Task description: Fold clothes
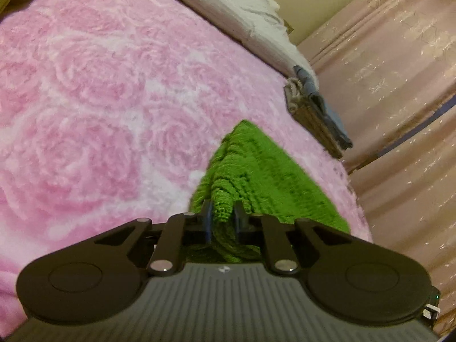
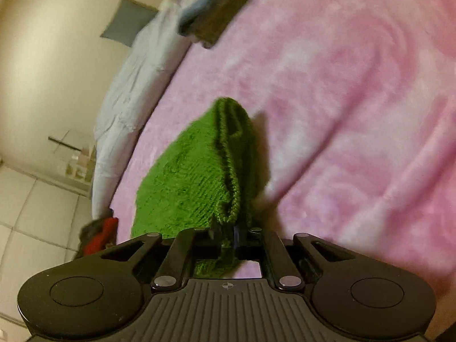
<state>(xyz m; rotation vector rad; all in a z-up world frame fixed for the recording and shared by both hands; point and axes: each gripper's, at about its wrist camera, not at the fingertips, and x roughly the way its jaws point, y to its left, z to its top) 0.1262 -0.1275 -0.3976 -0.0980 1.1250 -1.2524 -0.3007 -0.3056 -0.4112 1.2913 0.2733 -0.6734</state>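
Note:
A fluffy green cloth (image 1: 265,171) lies on the pink rose-patterned blanket (image 1: 99,99) of a bed. In the left wrist view my left gripper (image 1: 223,213) is shut on a bunched fold of the green cloth, which spreads flat beyond the fingers. In the right wrist view my right gripper (image 2: 228,229) is shut on the edge of the same green cloth (image 2: 193,176). There the cloth stands folded over, its doubled hem running up from the jaws. It casts a shadow on the pink blanket (image 2: 356,99) to its right.
A dark folded stack with blue cloth (image 1: 316,114) sits near the bed's edge, also seen blurred as folded stack (image 2: 225,8). A white quilt (image 1: 242,14) borders the blanket. Curtains (image 1: 399,85) hang on the right. A red garment (image 2: 99,236) lies by the tiled floor (image 2: 34,213).

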